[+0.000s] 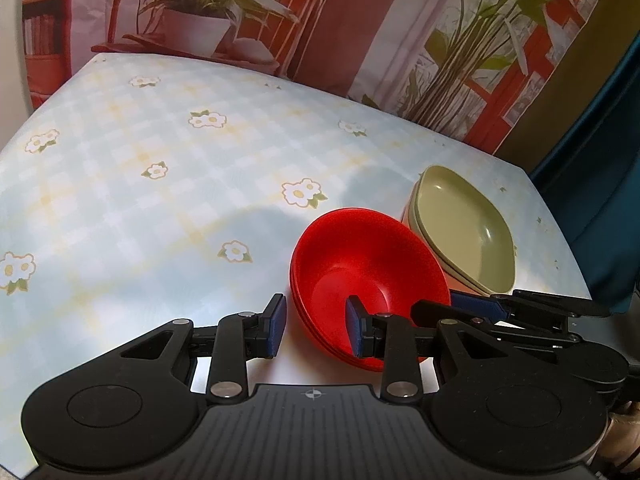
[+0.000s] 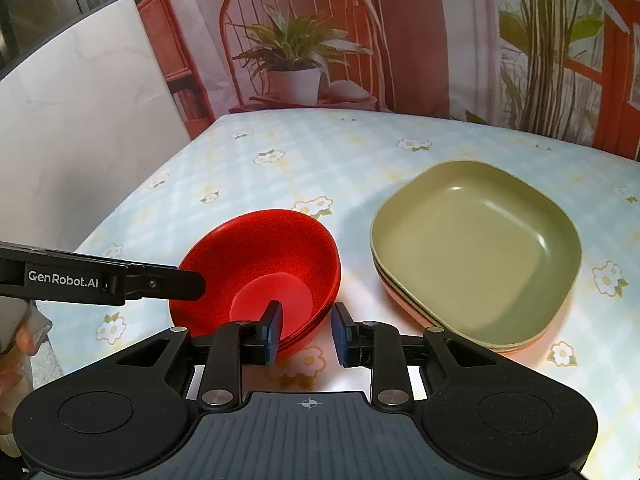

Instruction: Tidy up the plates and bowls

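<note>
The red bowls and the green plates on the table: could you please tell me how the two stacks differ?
The red bowls are round and deep; the green plates are squarish with rounded corners and shallow. The bowls' stack is all red, while the plates' stack shows an orange-pink layer at the bottom. Both tongs, left and right, straddle the bowls' rim, open; nothing touches the plates. Both stacks sit nested, upright and empty on the flowered tablecloth.

Place: a home-like dining corner, staged.
Tabletop (image 2: pixel 360 152): covered in a pale blue check cloth with white daisies, ahead of the hand-held gripper.
Backdrop (image 2: pixel 304 40): printed scene of a red chair, potted plant and bookshelf, beyond the far edge.
Tableware: stacked red bowls (image 2: pixel 260 272) beside green plates (image 2: pixel 476 248).
</note>
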The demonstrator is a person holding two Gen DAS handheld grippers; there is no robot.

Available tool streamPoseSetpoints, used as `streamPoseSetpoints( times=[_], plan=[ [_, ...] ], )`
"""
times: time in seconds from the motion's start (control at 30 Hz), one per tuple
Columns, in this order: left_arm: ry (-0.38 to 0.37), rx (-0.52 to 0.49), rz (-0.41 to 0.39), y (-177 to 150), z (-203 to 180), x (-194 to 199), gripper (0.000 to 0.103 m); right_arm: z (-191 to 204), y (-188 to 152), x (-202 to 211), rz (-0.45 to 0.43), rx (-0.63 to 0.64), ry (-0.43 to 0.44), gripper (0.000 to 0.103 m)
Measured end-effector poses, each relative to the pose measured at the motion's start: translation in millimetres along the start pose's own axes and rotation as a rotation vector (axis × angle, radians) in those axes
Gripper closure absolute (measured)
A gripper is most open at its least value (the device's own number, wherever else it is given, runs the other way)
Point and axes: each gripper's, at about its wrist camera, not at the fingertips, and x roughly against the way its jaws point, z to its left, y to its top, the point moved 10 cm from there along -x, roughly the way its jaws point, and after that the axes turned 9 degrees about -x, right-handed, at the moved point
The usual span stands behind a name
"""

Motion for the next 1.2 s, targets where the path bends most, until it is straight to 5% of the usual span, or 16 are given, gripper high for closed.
streamPoseSetpoints(
  times=[0.47, 1.2],
  plan=[
    [-0.035, 0.018, 0.037, -5.9, 2.2, -16.0, 0.07, -1.9, -4.0, -14.9, 0.027, -0.004, 0.009, 0.077],
    [-0.03, -0.034, -0.009, -0.7, -8.9, 7.2, 0.075, 3.0, -0.8, 7.3, -0.011, -0.008, 0.022, 0.078]
  ],
)
